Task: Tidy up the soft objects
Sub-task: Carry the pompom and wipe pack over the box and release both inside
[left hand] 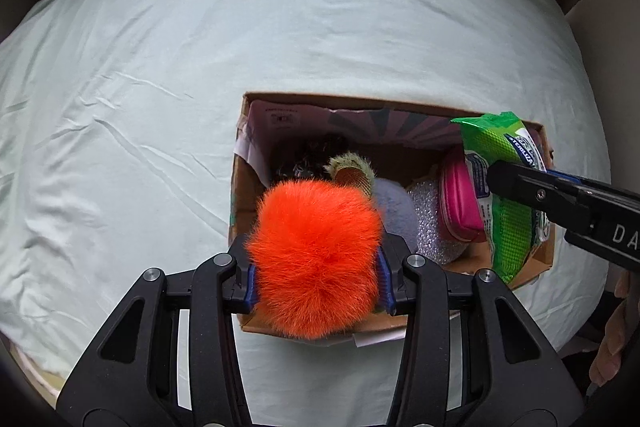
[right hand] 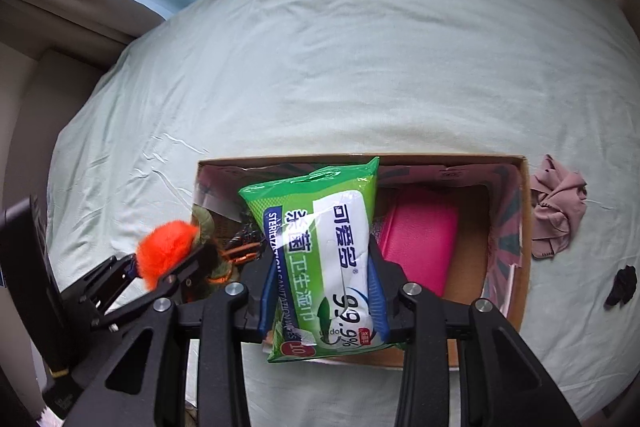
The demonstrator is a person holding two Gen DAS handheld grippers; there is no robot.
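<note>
Bed carries a box. My left tongs grip an orange pompom — my right tongs clamp a wipes pack over it.

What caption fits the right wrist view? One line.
Right gripper holds a wipes pack over the box; left gripper holds an orange pompom.

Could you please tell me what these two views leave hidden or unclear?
- Left wrist view: the box's near-left contents sit behind the orange pompom.
- Right wrist view: the wipes pack covers the box middle.
- Right wrist view: the small black item on the sheet is too small to identify.
</note>
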